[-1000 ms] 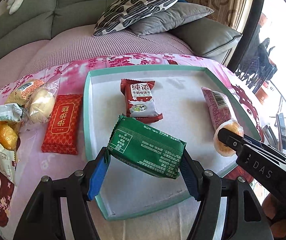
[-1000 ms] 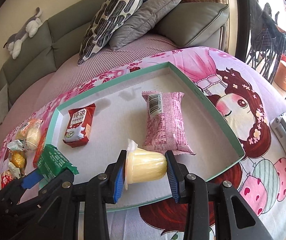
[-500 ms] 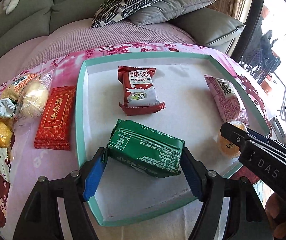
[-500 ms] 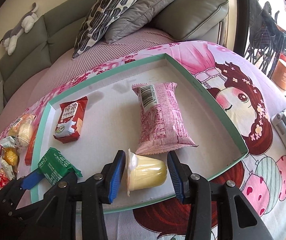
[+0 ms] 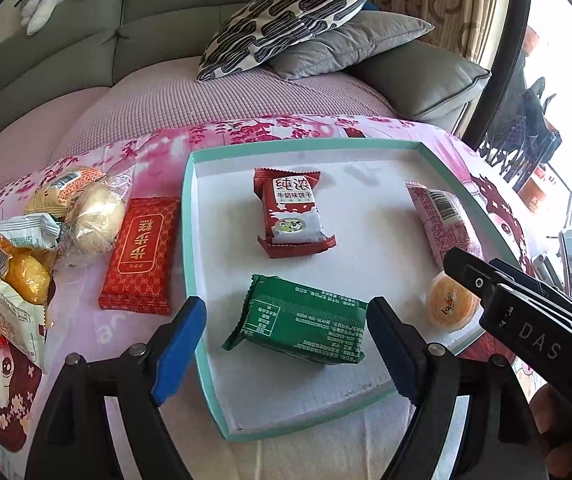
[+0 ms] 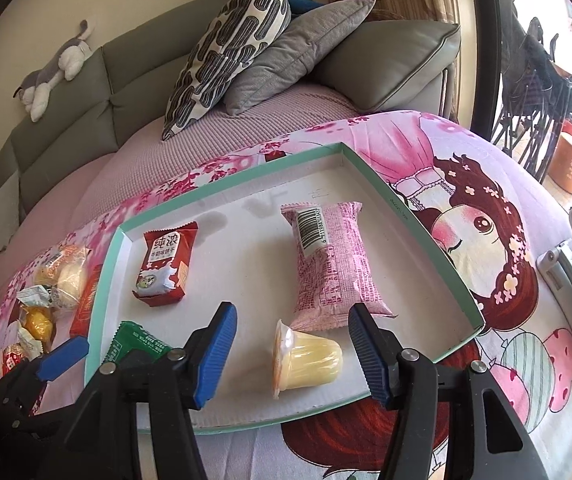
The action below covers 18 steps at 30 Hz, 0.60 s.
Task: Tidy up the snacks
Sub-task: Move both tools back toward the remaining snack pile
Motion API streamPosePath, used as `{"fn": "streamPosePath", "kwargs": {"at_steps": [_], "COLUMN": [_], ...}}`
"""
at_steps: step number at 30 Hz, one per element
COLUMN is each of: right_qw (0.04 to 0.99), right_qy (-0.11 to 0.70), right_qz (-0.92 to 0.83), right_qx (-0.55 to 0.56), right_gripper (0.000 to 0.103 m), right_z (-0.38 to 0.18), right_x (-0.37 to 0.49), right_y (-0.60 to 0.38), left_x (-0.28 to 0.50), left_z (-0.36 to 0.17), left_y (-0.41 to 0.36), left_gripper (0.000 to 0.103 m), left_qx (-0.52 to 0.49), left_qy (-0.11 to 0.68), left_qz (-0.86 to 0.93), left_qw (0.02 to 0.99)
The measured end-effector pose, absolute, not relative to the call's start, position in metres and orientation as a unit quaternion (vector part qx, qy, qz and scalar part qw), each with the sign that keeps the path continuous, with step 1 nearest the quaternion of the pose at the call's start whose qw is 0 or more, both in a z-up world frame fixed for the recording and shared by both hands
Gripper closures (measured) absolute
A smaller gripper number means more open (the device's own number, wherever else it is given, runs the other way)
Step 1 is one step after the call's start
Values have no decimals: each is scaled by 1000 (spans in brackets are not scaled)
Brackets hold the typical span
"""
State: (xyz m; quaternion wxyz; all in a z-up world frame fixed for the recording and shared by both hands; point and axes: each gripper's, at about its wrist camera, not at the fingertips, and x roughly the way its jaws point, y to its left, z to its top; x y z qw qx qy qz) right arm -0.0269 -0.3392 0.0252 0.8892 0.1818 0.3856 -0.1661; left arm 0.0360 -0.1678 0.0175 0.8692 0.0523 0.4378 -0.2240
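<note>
A teal-rimmed white tray (image 5: pixel 194 264) (image 6: pixel 437 248) lies on the pink cloth. In it lie a green packet (image 5: pixel 297 322) (image 6: pixel 136 342), a red-and-white biscuit packet (image 5: pixel 291 210) (image 6: pixel 164 266), a pink packet (image 5: pixel 443 216) (image 6: pixel 331 264) and a yellow jelly cup (image 5: pixel 447 306) (image 6: pixel 305 356) on its side. My left gripper (image 5: pixel 286 344) is open, its pads either side of the green packet and apart from it. My right gripper (image 6: pixel 295 356) is open around the jelly cup without touching it.
Left of the tray lie a red packet (image 5: pixel 142 254), a clear-wrapped bun (image 5: pixel 96 218) and several small snacks (image 5: pixel 22 272). A grey sofa with a patterned cushion (image 5: pixel 289 20) stands behind. A phone and metal object (image 6: pixel 565 276) lie at the right.
Both grippers opened and drew back. The green packet and the jelly cup were let go and now rest on the tray floor.
</note>
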Motion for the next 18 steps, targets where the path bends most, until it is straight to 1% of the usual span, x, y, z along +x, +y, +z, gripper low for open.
{"fn": "streamPosePath", "kwargs": {"at_steps": [9, 11, 12, 18], "right_qw": [885, 885, 885, 889], "right_qy": [396, 400, 402, 405], "right_qz": [-164, -159, -156, -144], "right_qx": [183, 176, 174, 158], "right_gripper": [41, 41, 41, 41], "right_z": [20, 19, 19, 19], "right_x": [-25, -23, -22, -17], "right_y": [-340, -335, -332, -319], "left_x": [54, 58, 59, 66], "left_z": [26, 26, 26, 24], "left_y": [-119, -107, -101, -76], "left_gripper": [20, 14, 9, 9], "left_qx": [-19, -30, -35, -59], "left_qy": [427, 425, 424, 428], "left_qz": [-141, -112, -100, -61], "left_qw": [893, 898, 900, 900]}}
